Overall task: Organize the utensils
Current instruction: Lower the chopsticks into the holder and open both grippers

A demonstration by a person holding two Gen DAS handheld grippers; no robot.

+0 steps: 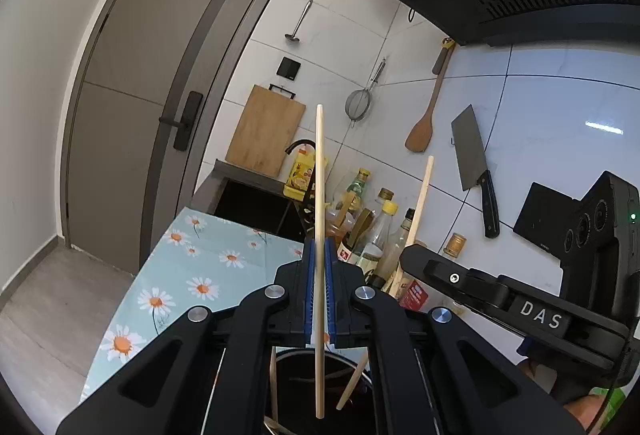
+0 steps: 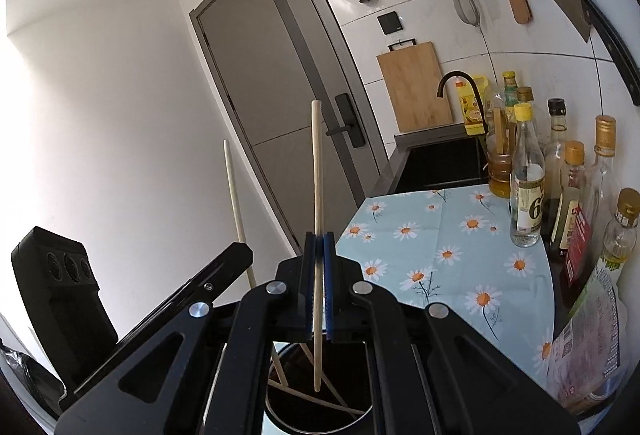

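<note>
In the left wrist view, the left gripper had its blue-padded jaws closed tight on a pale wooden chopstick. The stick stood upright between the pads, its top reaching well above them and its lower end hanging down over the mouth of a dark round holder just below, where another stick leaned. To the right, the other gripper's black body showed, with its own chopstick rising above it. Farther off, a daisy-print cloth covered the counter, and bottles stood by the tiled wall.

In the right wrist view, the right gripper likewise had its jaws pinched shut on a second chopstick, held nearly upright, its lower tip inside the holder's opening among several loose sticks. At left stood the left gripper's body and its chopstick.
</note>
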